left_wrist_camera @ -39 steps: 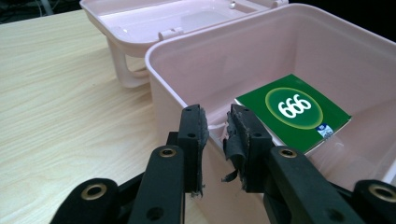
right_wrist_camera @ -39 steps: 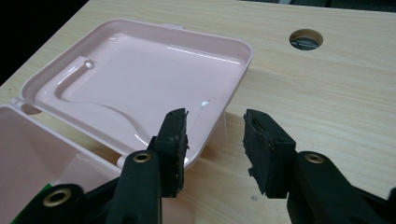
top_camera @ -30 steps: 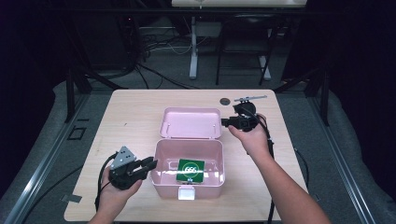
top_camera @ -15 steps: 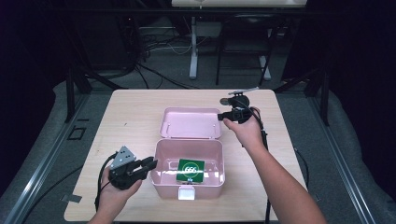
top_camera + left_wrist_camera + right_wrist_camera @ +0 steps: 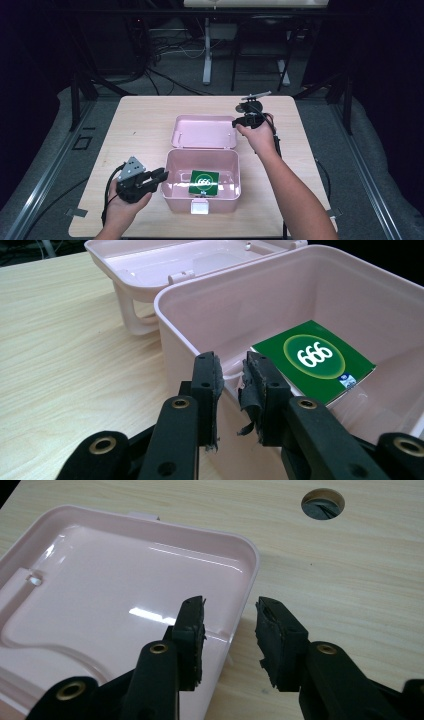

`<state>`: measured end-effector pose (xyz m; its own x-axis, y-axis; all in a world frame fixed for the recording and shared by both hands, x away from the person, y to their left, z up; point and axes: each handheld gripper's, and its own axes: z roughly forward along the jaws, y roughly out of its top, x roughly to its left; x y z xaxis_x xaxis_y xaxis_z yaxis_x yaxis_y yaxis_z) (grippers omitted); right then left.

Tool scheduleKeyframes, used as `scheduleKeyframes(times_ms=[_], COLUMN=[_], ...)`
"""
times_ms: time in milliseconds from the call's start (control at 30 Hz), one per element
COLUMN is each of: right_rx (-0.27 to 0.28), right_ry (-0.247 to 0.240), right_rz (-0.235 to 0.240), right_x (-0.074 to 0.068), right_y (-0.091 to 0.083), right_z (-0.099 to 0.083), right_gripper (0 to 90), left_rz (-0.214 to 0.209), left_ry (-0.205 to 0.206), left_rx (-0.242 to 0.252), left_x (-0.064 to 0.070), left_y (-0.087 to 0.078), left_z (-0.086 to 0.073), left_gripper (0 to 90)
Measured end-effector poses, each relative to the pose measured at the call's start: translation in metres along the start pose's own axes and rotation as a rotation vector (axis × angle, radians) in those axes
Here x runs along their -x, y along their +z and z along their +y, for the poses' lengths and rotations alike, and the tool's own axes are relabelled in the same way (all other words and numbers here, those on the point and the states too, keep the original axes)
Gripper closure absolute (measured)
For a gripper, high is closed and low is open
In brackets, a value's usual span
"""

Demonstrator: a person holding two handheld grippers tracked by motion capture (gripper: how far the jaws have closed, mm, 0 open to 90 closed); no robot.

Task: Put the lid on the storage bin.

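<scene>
Right now the pink box (image 5: 202, 192) sits open on the wooden table (image 5: 145, 122), its lid (image 5: 205, 131) folded back flat behind it and a green card (image 5: 204, 182) lying inside. At the box's left wall, the left gripper (image 5: 231, 371) straddles the rim with its jaws narrowly apart. Over the lid's right edge, the right gripper (image 5: 229, 612) has its jaws spread wide, gripping nothing.

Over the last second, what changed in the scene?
The right gripper moved left and a bit toward the person, arriving at the right edge of the open lid; its jaws now straddle that rim, open, not clamped. The left gripper, the pink box and the green packet stayed put.
</scene>
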<state>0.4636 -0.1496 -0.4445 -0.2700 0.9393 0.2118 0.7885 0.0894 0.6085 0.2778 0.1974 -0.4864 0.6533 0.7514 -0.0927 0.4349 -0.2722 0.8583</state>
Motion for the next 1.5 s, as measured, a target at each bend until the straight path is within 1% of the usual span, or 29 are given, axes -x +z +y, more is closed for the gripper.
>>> scheduleKeyframes(times_ms=[33, 100, 133, 233, 300, 367, 500, 567, 633, 667, 700, 867, 933, 967, 1067, 1267, 1300, 1333, 1367, 1500], right_rx=[-0.006, -0.011, -0.011, -0.016, -0.024, -0.038, -0.036, -0.047, -0.045, -0.051, -0.054, -0.068, -0.071, -0.080, -0.081, -0.088, -0.095, -0.095, -0.102, -0.106], right_ry=[0.006, 0.010, 0.022, 0.034, 0.038, 0.035, 0.037, 0.043, 0.040, 0.049, 0.049, 0.056, 0.060, 0.072, 0.067, 0.085, 0.091, 0.091, 0.089, 0.103], right_rz=[-0.008, -0.009, -0.012, -0.016, -0.019, -0.026, -0.026, -0.031, -0.033, -0.035, -0.038, -0.035, -0.034, -0.028, -0.037, -0.051, -0.052, -0.052, -0.056, -0.055], right_x=[0.001, 0.002, 0.002, 0.002, 0.002, 0.002, 0.002, 0.002, 0.003, 0.003, 0.004, 0.004, 0.004, 0.004, 0.004, 0.004, 0.004, 0.004, 0.005, 0.005], right_y=[0.002, 0.003, 0.005, 0.009, 0.011, 0.016, 0.020, 0.024, 0.026, 0.027, 0.030, 0.035, 0.036, 0.037, 0.038, 0.042, 0.044, 0.044, 0.045, 0.045], right_z=[0.002, 0.003, 0.005, 0.008, 0.008, 0.008, 0.008, 0.009, 0.009, 0.009, 0.009, 0.008, 0.008, 0.009, 0.009, 0.009, 0.009, 0.009, 0.009, 0.010], right_gripper=[64.4, 64.6, 64.7, 64.7, 64.8, 64.9, 65.0, 66.0, 66.7, 67.0, 67.5, 68.4, 69.7, 71.0, 72.3, 76.7, 78.6, 78.6, 80.6, 81.7], left_rz=[0.001, 0.001, 0.001, 0.000, 0.000, 0.000, 0.000, 0.000, 0.000, -0.001, -0.002, 0.000, -0.001, -0.001, -0.003, 0.000, 0.001, 0.001, 0.000, -0.001], left_ry=[0.003, 0.002, 0.000, -0.001, -0.001, -0.002, -0.001, 0.001, 0.000, 0.000, 0.000, 0.002, 0.001, 0.002, 0.002, 0.002, 0.002, 0.002, 0.003, 0.003], left_rx=[-0.001, -0.001, 0.000, 0.001, 0.001, 0.002, 0.002, 0.002, 0.002, 0.003, 0.000, 0.002, 0.003, 0.004, -0.001, 0.004, 0.005, 0.005, 0.002, 0.001], left_x=[0.000, 0.000, 0.000, 0.000, 0.000, 0.000, 0.000, 0.000, 0.000, 0.000, 0.000, 0.000, 0.000, 0.000, -0.001, 0.000, 0.000, 0.000, 0.000, 0.000], left_y=[0.000, 0.000, 0.000, 0.000, 0.000, 0.000, 0.000, 0.000, 0.000, 0.000, 0.000, 0.000, 0.000, 0.000, 0.000, 0.000, 0.000, 0.000, 0.000, 0.000], left_z=[0.000, 0.000, 0.000, 0.000, 0.000, 0.000, 0.000, 0.000, 0.000, 0.000, 0.000, 0.000, 0.000, 0.000, 0.000, 0.000, 0.000, 0.000, 0.000, 0.000], left_gripper=[75.3, 75.2, 75.3, 75.3, 75.3, 75.3, 75.3, 75.3, 75.3, 75.3, 75.3, 75.3, 75.3, 75.3, 75.4, 75.4, 75.4, 75.5, 75.5, 75.5])
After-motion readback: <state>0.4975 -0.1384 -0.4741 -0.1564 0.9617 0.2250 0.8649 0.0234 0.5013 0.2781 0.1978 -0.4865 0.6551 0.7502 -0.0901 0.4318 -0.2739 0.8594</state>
